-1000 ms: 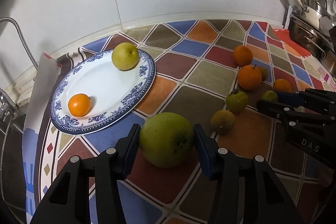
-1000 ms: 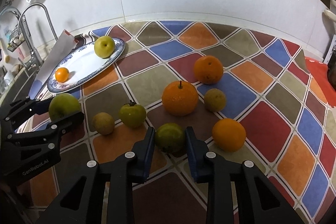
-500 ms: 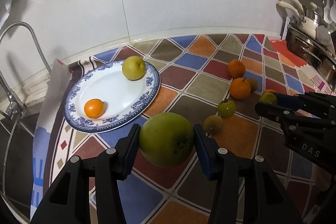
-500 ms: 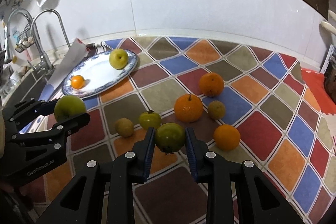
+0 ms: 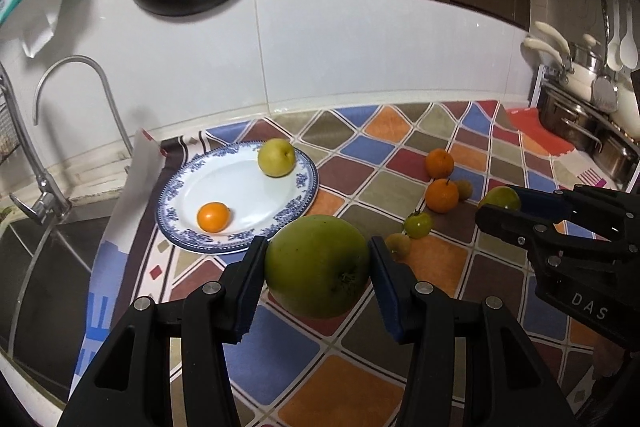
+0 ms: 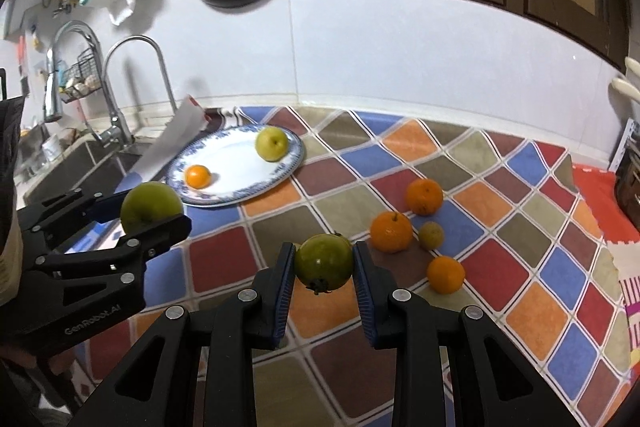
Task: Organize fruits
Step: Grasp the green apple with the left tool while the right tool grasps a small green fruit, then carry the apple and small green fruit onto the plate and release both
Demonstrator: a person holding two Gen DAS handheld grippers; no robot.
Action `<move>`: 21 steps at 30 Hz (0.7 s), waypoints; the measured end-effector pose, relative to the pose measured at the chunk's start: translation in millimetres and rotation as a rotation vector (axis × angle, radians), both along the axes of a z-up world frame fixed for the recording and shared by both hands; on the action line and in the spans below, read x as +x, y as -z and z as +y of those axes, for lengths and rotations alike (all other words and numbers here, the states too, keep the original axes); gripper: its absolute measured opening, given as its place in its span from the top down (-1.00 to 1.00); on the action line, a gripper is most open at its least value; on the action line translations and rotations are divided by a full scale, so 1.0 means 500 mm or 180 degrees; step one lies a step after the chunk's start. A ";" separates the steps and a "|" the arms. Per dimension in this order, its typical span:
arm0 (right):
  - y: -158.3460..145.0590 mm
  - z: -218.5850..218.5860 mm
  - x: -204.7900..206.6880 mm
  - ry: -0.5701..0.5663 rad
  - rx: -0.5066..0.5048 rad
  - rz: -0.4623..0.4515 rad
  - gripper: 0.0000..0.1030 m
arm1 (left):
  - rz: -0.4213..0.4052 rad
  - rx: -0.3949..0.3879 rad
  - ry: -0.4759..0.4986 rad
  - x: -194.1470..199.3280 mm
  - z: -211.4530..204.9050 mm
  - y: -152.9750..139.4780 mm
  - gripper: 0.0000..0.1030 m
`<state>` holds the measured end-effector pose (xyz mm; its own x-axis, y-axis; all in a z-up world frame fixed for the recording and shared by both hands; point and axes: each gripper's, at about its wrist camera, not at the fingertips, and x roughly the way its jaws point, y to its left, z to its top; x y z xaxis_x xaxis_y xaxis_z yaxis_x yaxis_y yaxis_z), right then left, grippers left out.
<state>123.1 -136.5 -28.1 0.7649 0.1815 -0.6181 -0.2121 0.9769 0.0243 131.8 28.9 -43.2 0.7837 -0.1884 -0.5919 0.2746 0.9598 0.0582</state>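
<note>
Kitchen counter, checkered cloth (image 5: 360, 171). My left gripper (image 5: 316, 267) clamps big green apple (image 5: 317, 265); right gripper (image 6: 324, 263) clamps small green fruit (image 6: 324, 261), both clear of cloth. Plate (image 5: 180, 187) ahead-left of both. I'd carry level, lower onto bare plate centre, release gently, one at a time.

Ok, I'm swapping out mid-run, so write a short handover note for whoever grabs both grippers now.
Left gripper: jaws shut on the big green apple, held above the mat.
Right gripper: jaws shut on the small green fruit, also off the mat.
Plate: holds a yellow pear and a small orange.
Left: set both held fruits down, probably on the plate; three oranges and a few small greenish fruits lie loose on the mat.
</note>
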 end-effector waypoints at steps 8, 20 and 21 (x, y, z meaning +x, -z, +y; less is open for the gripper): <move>-0.027 0.032 -0.023 -0.0117 0.0010 -0.0131 0.42 | -0.0112 -0.0018 -0.0057 -0.023 0.025 -0.030 0.03; -0.053 0.097 -0.012 -0.0264 0.0094 -0.0259 0.42 | -0.0247 0.0011 -0.0100 -0.012 0.078 -0.058 0.03; -0.056 0.105 -0.008 -0.0274 0.0109 -0.0273 0.42 | -0.0251 0.0011 -0.0107 -0.009 0.082 -0.060 0.03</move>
